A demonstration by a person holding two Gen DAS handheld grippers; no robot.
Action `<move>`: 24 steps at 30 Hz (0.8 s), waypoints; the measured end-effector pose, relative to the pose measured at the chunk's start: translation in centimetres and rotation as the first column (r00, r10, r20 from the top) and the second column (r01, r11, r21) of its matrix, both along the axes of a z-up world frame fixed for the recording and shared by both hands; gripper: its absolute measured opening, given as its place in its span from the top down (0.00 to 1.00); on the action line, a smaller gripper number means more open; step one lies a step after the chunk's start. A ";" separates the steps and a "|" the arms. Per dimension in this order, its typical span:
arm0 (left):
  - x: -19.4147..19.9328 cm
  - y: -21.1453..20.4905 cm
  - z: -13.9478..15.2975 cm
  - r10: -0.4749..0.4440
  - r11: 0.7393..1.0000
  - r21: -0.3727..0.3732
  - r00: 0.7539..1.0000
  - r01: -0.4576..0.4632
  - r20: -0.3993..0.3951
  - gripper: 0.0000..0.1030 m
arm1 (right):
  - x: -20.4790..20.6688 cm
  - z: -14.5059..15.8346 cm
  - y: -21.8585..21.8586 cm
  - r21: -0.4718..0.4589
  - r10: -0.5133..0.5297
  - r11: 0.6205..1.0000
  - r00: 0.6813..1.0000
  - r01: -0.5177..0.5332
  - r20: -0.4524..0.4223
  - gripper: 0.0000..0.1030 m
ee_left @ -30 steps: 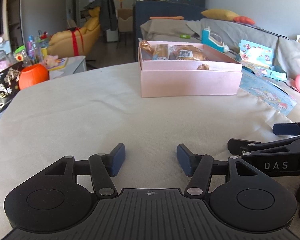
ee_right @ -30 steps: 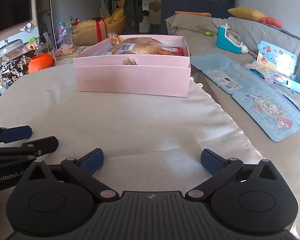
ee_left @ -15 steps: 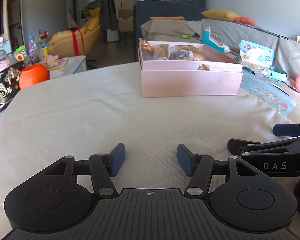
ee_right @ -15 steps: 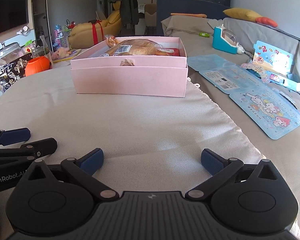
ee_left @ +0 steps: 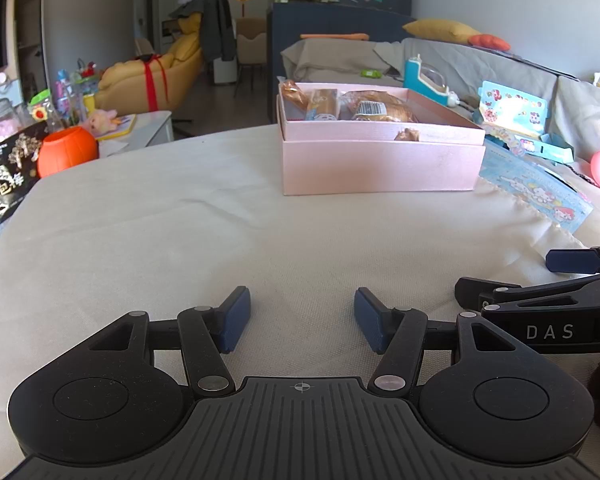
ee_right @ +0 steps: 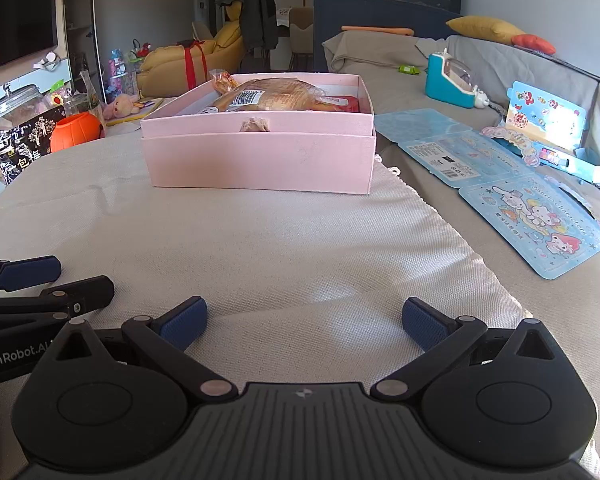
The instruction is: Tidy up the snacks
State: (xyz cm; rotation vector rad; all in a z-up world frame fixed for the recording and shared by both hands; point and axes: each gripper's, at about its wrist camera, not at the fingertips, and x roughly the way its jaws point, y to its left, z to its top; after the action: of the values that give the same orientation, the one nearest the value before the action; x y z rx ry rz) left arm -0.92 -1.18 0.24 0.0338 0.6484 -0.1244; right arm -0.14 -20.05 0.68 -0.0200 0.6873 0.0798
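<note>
Left wrist view: the pink box point(ee_left: 380, 160) of snacks point(ee_left: 380, 106) sits far ahead on the desk point(ee_left: 180, 240), slightly right of the left gripper point(ee_left: 302, 318); its long axis runs left-right. Both grippers, right gripper point(ee_right: 304, 322) included, are empty with fingers apart, about equally near.

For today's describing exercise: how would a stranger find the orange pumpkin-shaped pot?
Start at the cloth-covered table with the pink cardboard box. Look past the cloth's far left edge: the orange pumpkin-shaped pot stands there, the only ribbed, round, orange thing among jars and toys.
</note>
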 end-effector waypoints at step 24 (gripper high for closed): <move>0.0 0.0 0.0 0.000 1.000 -0.001 1.000 0.000 0.000 0.39 | 0.0 0.0 0.0 0.000 0.000 1.000 1.000 0.000 0.000 0.00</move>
State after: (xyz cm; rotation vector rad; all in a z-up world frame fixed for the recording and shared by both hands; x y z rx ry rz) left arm -0.92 -1.18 0.22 0.0330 0.6481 -0.1243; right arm -0.14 -20.06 0.67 -0.0199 0.6874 0.0799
